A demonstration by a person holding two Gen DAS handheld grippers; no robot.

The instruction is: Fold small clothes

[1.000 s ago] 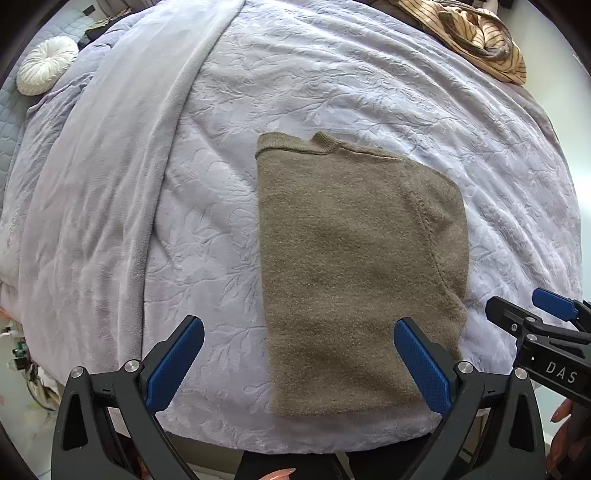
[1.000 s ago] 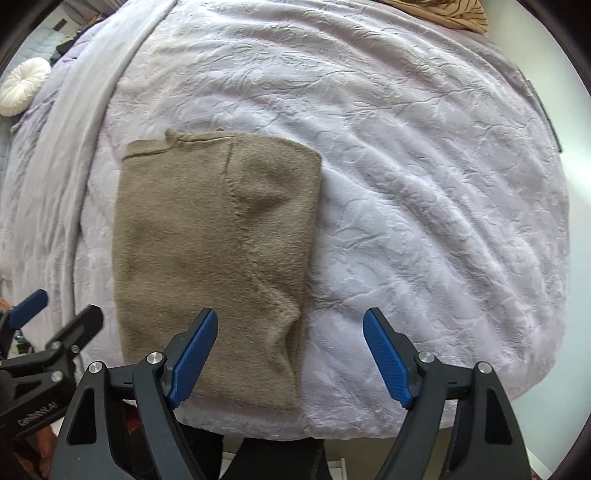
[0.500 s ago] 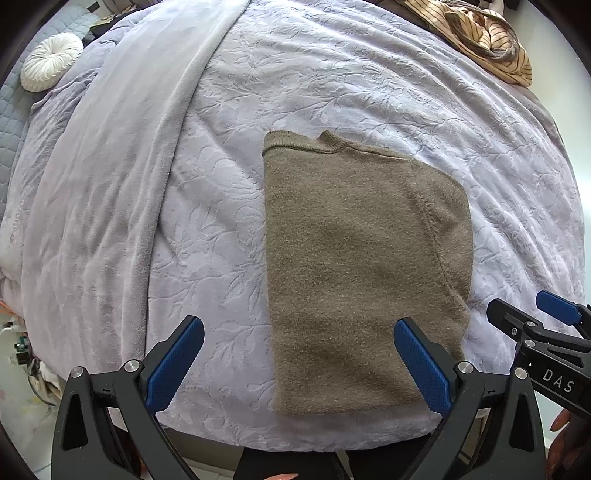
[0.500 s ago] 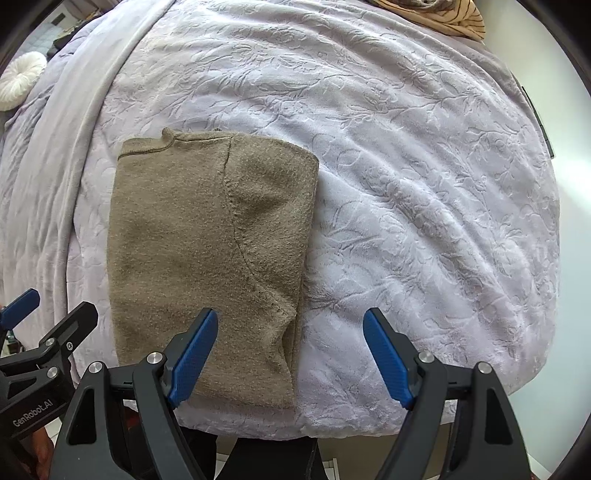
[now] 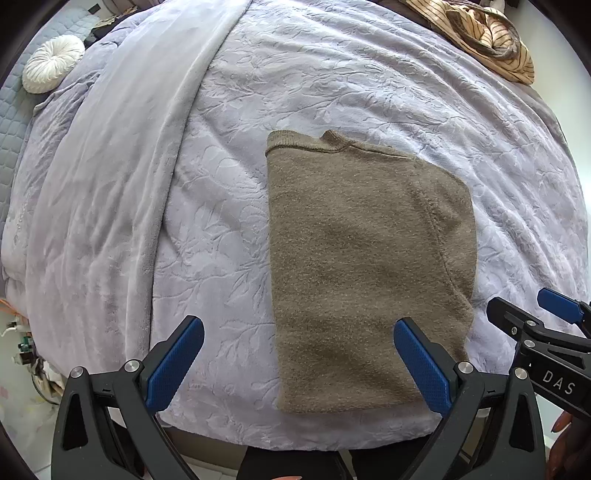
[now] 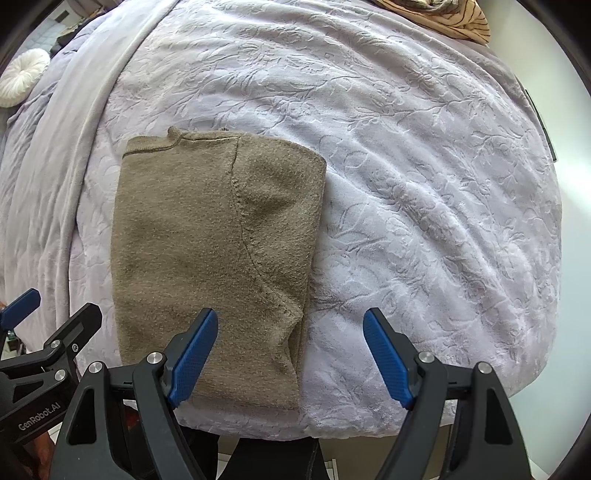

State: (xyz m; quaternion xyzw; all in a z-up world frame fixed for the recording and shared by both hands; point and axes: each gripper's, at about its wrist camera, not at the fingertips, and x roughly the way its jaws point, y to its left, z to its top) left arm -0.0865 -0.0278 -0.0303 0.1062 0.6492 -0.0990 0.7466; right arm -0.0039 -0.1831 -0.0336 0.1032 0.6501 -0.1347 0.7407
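Observation:
An olive-brown knit sweater point(image 5: 369, 266) lies folded into a tall rectangle on a lilac embossed blanket point(image 5: 332, 85), collar at the far end, one sleeve folded across its right side. The same sweater point(image 6: 218, 251) shows in the right wrist view. My left gripper point(image 5: 299, 362) hangs open above the sweater's near left edge, holding nothing. My right gripper point(image 6: 291, 358) hangs open above the sweater's near right corner, also holding nothing. Each gripper appears at the edge of the other's view.
A smooth grey throw point(image 5: 110, 192) lies along the bed's left side. A round white cushion point(image 5: 51, 62) sits at far left. A striped tan garment point(image 5: 484, 33) lies at the far right corner. The bed's near edge runs just below the sweater hem.
Both views have shifted slightly; the sweater lies as before and both grippers stay open.

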